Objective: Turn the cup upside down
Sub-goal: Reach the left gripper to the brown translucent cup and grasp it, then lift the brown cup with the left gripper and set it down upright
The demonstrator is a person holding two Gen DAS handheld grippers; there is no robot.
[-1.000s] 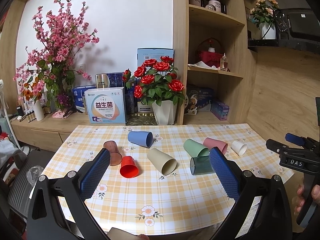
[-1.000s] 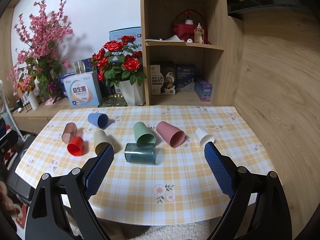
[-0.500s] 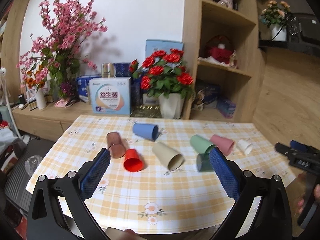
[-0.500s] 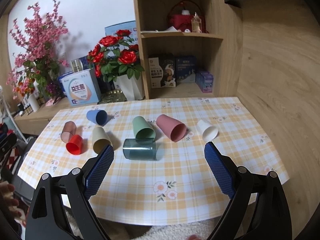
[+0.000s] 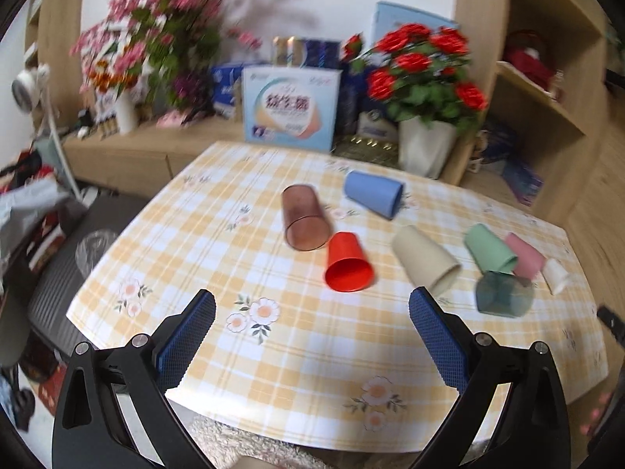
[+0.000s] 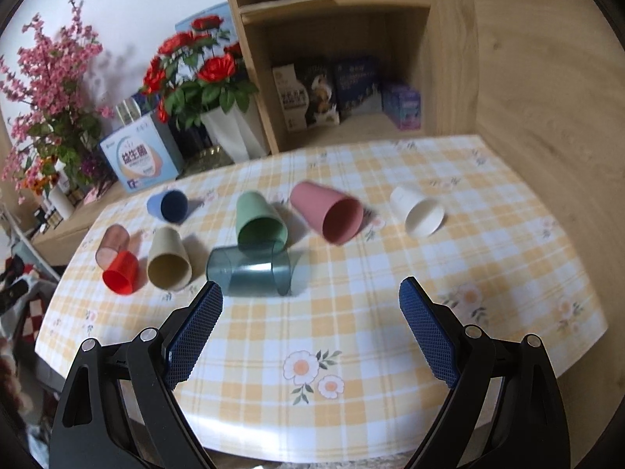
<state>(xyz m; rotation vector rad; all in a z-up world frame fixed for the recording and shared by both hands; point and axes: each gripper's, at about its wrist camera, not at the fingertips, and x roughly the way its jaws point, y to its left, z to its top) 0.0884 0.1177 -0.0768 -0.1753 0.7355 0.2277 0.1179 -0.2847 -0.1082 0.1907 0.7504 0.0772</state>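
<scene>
Left gripper (image 5: 311,314): hovering over the near edge of the table, fingers spread wide, gripping nothing.
Right gripper (image 6: 310,301): hovering above the near side of the table, fingers spread wide, gripping nothing.
Table (image 6: 508,273): wearing a yellow plaid cloth with flower prints; carrying eight cups, all lying on their sides.
Red cup (image 5: 347,264): lying mouth toward the left wrist camera, touching the brown clear cup (image 5: 305,217) behind it.
Blue cup (image 5: 373,194): lying farthest back, near the rose pot (image 5: 425,148).
Beige cup (image 5: 425,260): lying between the red cup and the green cup (image 6: 259,221).
Teal clear cup (image 6: 250,270): lying crosswise, just ahead of the right gripper's left finger, touching the green cup's rim.
Pink cup (image 6: 328,211): lying mouth toward the right wrist camera, right of the green cup.
White cup (image 6: 418,211): lying alone, farthest right.
Printed box (image 5: 291,107): standing behind the table.
</scene>
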